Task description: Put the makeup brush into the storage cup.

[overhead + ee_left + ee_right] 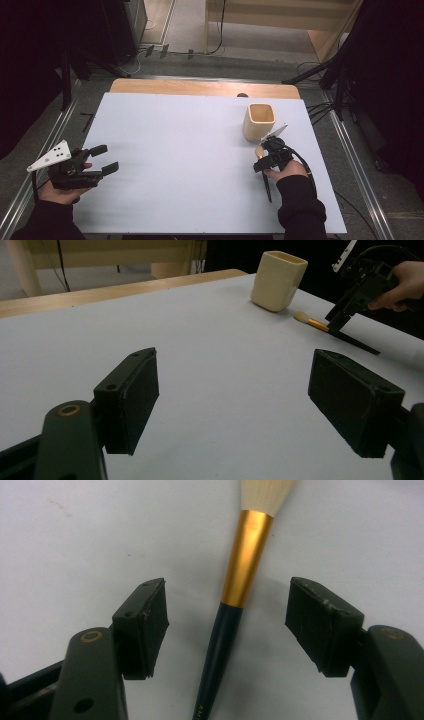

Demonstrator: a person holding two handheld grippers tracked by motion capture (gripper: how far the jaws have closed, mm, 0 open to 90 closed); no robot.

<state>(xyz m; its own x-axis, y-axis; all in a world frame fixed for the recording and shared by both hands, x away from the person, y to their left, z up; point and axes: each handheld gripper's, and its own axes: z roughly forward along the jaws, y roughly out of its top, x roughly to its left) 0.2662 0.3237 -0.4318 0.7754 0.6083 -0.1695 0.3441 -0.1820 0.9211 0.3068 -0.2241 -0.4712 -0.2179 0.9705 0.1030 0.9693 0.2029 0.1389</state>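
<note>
Now | brush [235, 595] flat, bristles toward cup [260, 121], handle toward person

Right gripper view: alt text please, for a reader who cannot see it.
The right gripper straddles a makeup brush with a dark handle, gold metal ferrule and pale bristles, lying on the white table. Both black jaws stand open, clear of the handle on either side.

Even overhead light is brightening the white table [190, 160] while the room's edges are sitting in darkness. Beneath the right gripper [227, 625], the makeup brush [240, 580] is casting a soft shadow, its bristles slightly blurring.
</note>
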